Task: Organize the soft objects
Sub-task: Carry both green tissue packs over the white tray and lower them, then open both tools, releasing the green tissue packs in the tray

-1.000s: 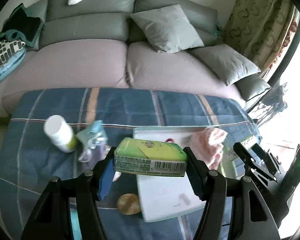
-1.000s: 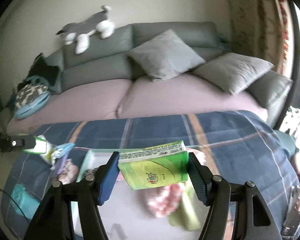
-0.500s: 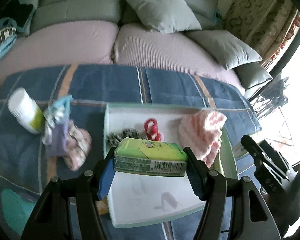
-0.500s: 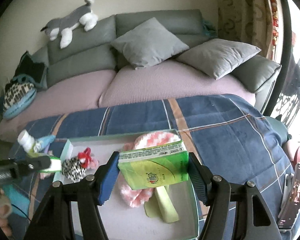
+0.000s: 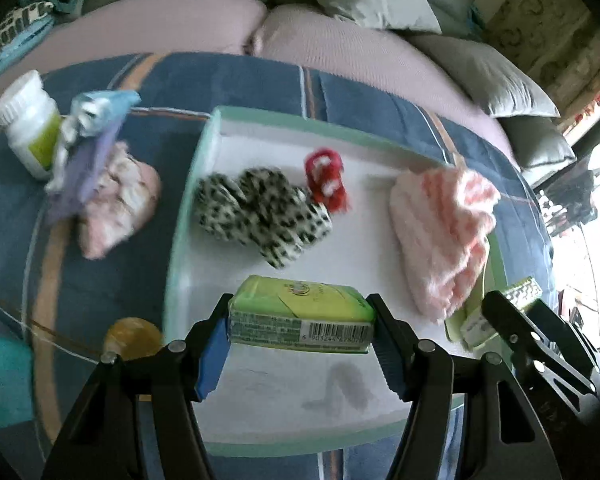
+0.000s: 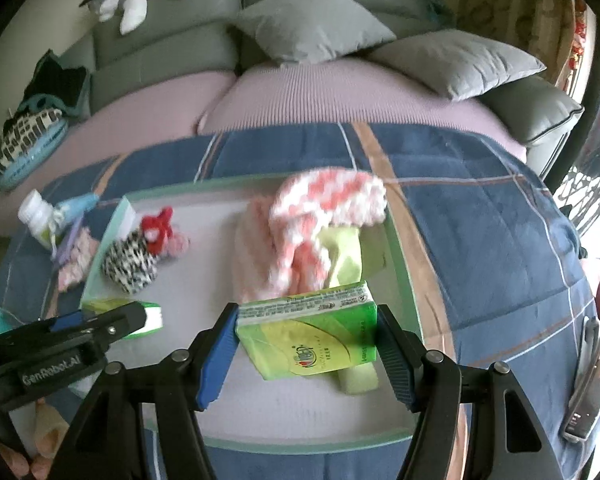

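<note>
Above the near part of the white tray, the left gripper clamps one green tissue pack; the right gripper clamps another tissue pack near the pink knit hat.

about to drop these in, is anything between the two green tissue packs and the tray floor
Nothing visible. Bare tray lies under the left gripper and its tissue pack; the right gripper's pack overlaps a yellow-green cloth.
</note>
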Tool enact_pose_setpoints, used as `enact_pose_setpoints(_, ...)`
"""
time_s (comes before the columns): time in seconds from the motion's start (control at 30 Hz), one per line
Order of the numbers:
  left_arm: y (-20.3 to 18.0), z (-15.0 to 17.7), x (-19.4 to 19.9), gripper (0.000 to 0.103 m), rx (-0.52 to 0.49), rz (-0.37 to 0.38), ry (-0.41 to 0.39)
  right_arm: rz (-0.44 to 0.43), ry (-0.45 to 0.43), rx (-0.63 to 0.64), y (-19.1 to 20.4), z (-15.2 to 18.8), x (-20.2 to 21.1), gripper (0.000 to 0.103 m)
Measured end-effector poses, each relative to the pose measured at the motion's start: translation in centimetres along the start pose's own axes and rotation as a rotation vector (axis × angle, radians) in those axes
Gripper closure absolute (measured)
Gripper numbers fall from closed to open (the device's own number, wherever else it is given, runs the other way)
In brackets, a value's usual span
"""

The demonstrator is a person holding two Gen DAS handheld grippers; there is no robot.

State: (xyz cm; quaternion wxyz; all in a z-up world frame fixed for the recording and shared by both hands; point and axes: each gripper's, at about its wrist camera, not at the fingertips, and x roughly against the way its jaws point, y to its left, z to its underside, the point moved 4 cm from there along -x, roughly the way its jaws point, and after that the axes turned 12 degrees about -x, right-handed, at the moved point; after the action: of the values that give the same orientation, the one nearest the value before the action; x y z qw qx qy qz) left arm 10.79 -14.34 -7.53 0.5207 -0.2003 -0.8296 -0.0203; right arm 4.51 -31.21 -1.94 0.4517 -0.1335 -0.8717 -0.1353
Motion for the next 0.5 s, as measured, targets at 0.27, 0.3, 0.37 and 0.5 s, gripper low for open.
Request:
enact_pose_setpoints(0.27, -0.5, 0.3, -0.1, 0.037, -0.057, -0.039, -0.014, 0.016, 0.054, -0.015, -0.4, 0.6, -1.6, 0.034)
enact_pose_setpoints(0.3, -0.5, 0.3, -0.1, 0.037, -0.062, -0.041, -0.011, 0.017, 0.058, -0.013, -0.4, 0.8, -1.7, 0.034)
enact_pose_setpoints(0.37, -0.7, 0.5, -0.5, 0.037, -0.071, -0.043, 0.003, 0.019, 0.062, -0.013, -0.3, 0.9, -1.8, 0.034)
enact_pose_setpoints(0.5, -0.7, 0.9, -0.7, 0.037, -0.077, -0.045, 0.019, 0.018, 0.071, -0.01, -0.2, 0.9, -2.0, 0.034)
